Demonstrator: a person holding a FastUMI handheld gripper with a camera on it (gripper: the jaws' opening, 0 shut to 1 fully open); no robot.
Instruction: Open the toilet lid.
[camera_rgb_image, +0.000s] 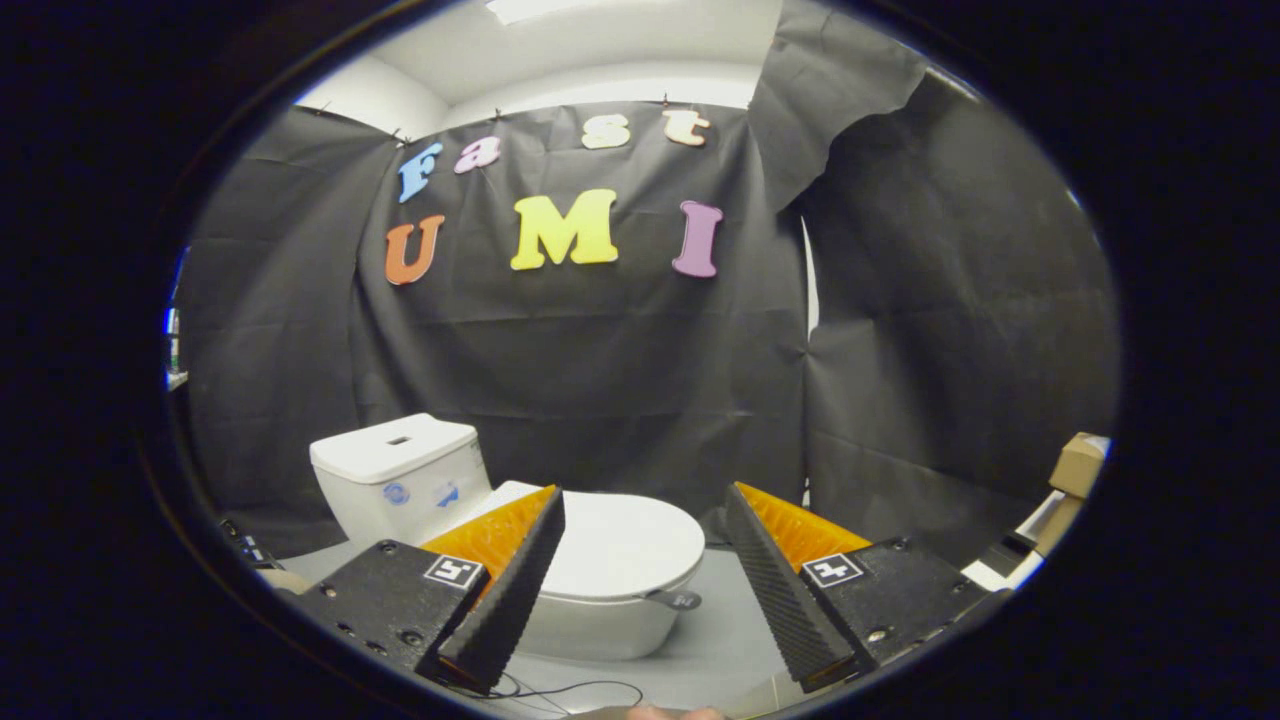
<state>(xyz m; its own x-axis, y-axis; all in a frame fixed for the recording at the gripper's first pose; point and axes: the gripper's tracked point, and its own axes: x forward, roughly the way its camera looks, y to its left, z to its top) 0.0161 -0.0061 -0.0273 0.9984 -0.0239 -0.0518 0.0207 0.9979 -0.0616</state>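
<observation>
Gripper view, from the nearest things outward. Your claw (640, 580) is spread wide and has hold of nothing; its two fingers reach forward at about 7 and 5 o'clock with an open gap between them, probably held apart so the lid's edge can be caught. Through that gap, just ahead and a little toward 7 o'clock, sits a small white toilet (560, 570) on a grey floor (720, 640). Its toilet lid (620, 545) is down flat over the bowl, smooth, glossy and oval, so the task looks not yet begun. A small grey tab (680, 600) sticks out from the lid's front edge at roughly 6 o'clock, likely a handle for lifting. Behind the bowl, near 9 o'clock, stands the boxy white tank (395, 470). Farther off at 3 o'clock, well apart, is a cardboard box (1078, 465). A black cloth wall (620, 380) closes the booth at 12 o'clock.
</observation>
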